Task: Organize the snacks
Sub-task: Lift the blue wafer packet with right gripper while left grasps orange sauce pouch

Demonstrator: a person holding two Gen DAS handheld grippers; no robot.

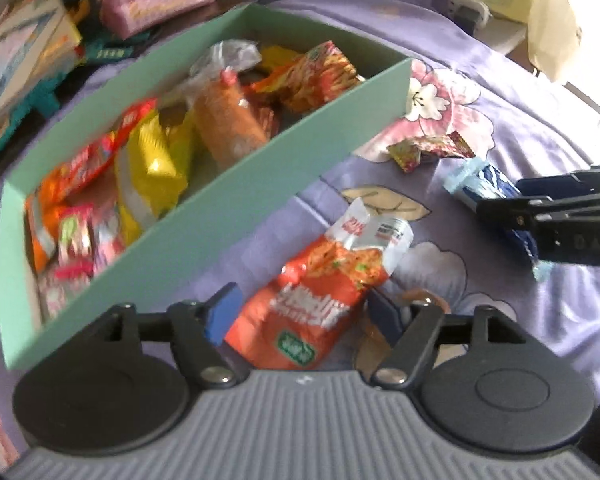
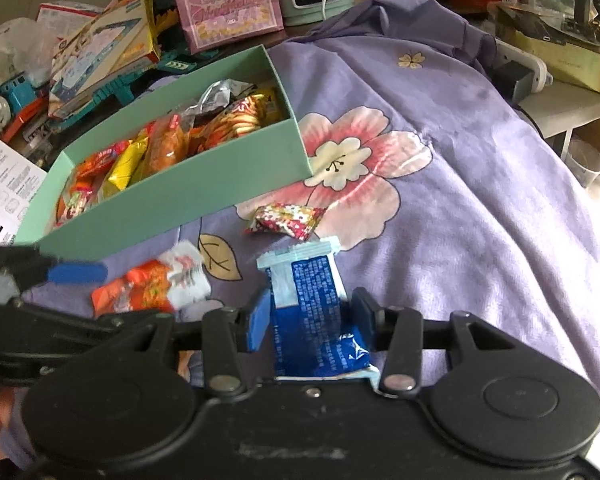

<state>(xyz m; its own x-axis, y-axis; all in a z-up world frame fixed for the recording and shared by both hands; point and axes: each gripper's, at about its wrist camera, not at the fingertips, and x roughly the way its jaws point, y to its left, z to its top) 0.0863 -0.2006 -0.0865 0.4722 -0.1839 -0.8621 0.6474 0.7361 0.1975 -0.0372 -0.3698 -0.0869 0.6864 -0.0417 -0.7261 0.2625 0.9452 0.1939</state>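
Orange noodle packet [image 1: 320,300] lies between the left tongs' [image 1: 304,312] parted pads, untouched; the right tongs [image 2: 310,316] clamp the blue wrapper [image 2: 316,320] beside the green box [image 2: 188,196].

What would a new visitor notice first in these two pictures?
First, the green box full of bright snack packets, on the left of a purple flowered cloth. Then the blue packet between the right gripper's pads, and the orange packet lying between the left gripper's open pads. A small red packet lies loose beside the box.
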